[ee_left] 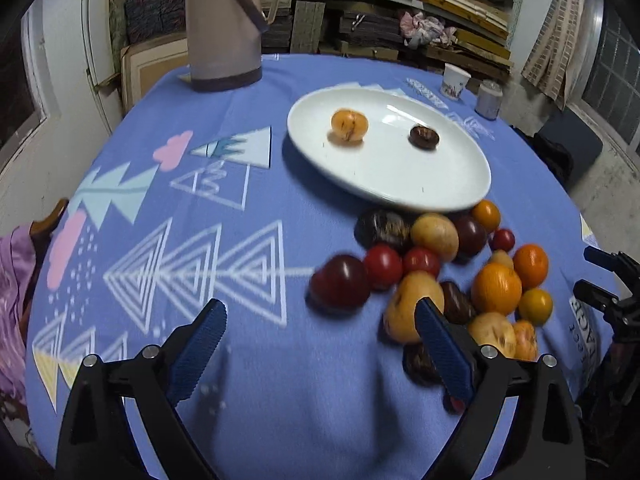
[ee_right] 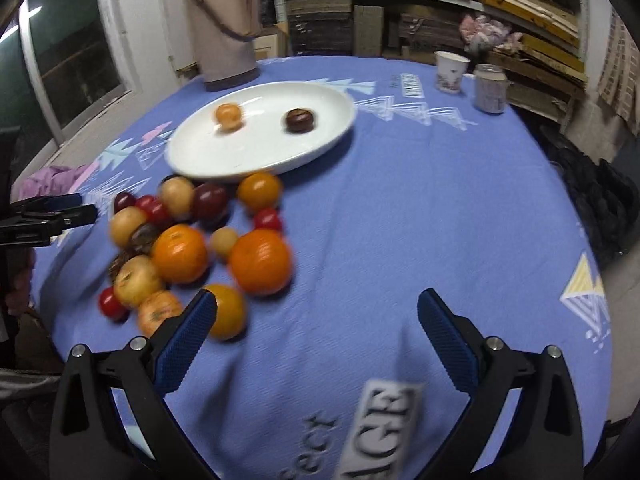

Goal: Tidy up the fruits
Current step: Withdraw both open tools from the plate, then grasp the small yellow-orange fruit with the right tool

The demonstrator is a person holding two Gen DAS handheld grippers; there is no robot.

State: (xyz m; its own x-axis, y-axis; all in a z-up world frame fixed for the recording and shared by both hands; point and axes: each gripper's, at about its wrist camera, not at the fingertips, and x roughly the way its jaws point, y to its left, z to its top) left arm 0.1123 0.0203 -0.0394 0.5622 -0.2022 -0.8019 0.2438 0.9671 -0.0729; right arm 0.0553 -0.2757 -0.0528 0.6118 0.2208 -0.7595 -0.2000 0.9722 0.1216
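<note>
Both grippers, left gripper [ee_left: 318, 330] and right gripper [ee_right: 318, 320], are spread wide and empty over the fruit pile [ee_right: 192, 240] (plate [ee_left: 460, 184] holds just two), probably lining up the next pick.

Ahead of my left gripper [ee_left: 320, 332] I see a glossy white ceramic-looking plate [ee_left: 440, 184] on a matt blue woven tablecloth [ee_left: 280, 400]. Its finger pads [ee_left: 200, 344] look ribbed blue rubber on smooth black plastic. The oranges [ee_right: 260, 260] beside my right gripper [ee_right: 318, 324] look dimpled.
</note>
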